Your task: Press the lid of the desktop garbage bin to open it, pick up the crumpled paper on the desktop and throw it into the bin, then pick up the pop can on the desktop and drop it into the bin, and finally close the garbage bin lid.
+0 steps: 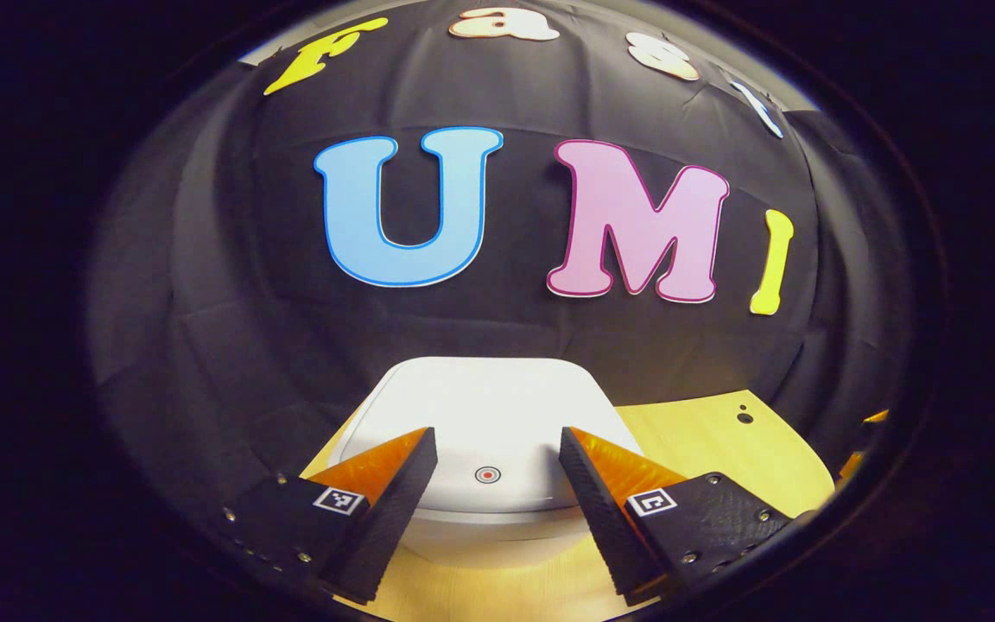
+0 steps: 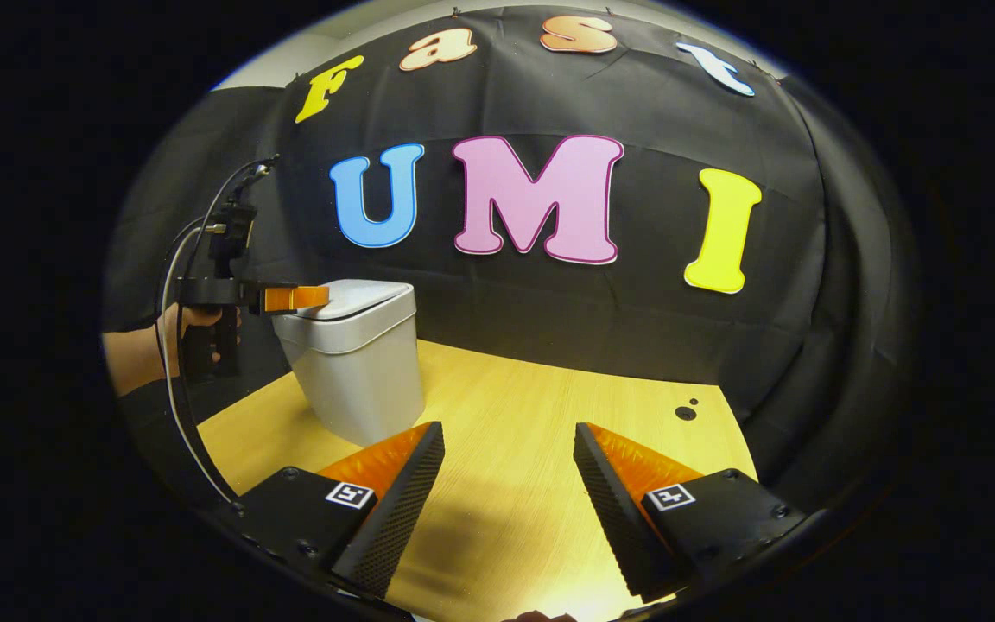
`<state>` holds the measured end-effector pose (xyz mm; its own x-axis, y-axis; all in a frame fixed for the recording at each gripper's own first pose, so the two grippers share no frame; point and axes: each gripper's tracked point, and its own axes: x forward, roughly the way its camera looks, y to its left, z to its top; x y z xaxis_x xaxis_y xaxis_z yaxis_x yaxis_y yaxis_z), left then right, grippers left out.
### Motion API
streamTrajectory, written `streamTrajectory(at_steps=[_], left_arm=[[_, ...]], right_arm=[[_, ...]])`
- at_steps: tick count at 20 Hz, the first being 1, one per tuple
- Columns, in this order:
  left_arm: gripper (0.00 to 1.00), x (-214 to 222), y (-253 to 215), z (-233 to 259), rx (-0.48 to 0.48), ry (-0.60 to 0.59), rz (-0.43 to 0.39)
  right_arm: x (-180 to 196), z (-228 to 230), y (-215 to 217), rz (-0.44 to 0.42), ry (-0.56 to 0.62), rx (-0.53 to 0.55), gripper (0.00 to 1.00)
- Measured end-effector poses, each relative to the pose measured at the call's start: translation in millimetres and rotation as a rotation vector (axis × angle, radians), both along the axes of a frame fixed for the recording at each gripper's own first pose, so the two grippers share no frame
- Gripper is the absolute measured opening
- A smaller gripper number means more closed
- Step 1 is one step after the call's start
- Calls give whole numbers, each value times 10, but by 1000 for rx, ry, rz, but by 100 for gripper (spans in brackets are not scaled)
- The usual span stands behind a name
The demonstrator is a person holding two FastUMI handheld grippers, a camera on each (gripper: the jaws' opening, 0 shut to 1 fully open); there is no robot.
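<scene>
Bin (image 1: 484, 432) is our landmark. In the left gripper view we look down on its white lid (image 1: 497, 406), which lies flat and closed, with a small round red-centred button (image 1: 487, 474) near the front edge. Our left gripper (image 1: 497, 449) hangs just above that lid, fingers (image 1: 394, 484) spread apart with the button between them, nothing held. The bin stands on a wooden desk (image 1: 722, 449).

In the right gripper view we see the bin well off to the left on the desk, and the left gripper at the bin's top left edge, held by a hand (image 2: 182, 333). Our right gripper (image 2: 506, 458) hovers over bare desk to the right of the bin, fingers (image 2: 411, 484) wide apart, empty.
</scene>
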<state>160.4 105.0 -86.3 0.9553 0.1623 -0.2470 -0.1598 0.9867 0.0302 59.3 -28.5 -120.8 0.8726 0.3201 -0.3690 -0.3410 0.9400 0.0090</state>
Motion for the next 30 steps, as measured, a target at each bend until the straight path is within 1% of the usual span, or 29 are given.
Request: streamTrajectory(at_steps=[4, 7, 9, 13, 15, 16, 19, 22, 23, 26, 28, 30], left_arm=[[95, -17, -6, -61, -21, -23, 44], [96, -54, -62, -90, 18, -60, 65], [96, -57, -88, -105, 34, -81, 61], [97, -61, -83, -87, 53, -74, 35], [95, -56, -76, -39, 50, -58, 35], [95, -83, -67, -1, 44, -54, 52], [95, -153, -174, 380, 10, -147, 75], [95, -302, -345, 754, 26, -224, 83], [95, -359, -420, 839, 34, -239, 81], [95, -541, -705, 1072, 76, -275, 41], [95, -720, -896, 1205, 113, -294, -8], [95, -890, -1032, 1270, 133, -293, -55]], right_arm=[[-12, -82, 14, -6, 27, 11, 98], [-33, -154, 28, -7, 40, 5, 98], [-37, -148, 40, -3, 40, 7, 98], [-9, -146, 42, -1, 38, 12, 98], [6, -99, 58, -1, 34, 21, 98], [32, -41, 58, -2, 21, 27, 98], [88, 115, 30, -2, -16, 28, 98], [140, 266, 27, -12, -46, 49, 98], [148, 325, 20, -22, -56, 61, 98], [152, 503, 82, -49, -84, 90, 98], [116, 633, 156, -66, -124, 91, 98], [75, 768, 223, -102, -159, 79, 98]])
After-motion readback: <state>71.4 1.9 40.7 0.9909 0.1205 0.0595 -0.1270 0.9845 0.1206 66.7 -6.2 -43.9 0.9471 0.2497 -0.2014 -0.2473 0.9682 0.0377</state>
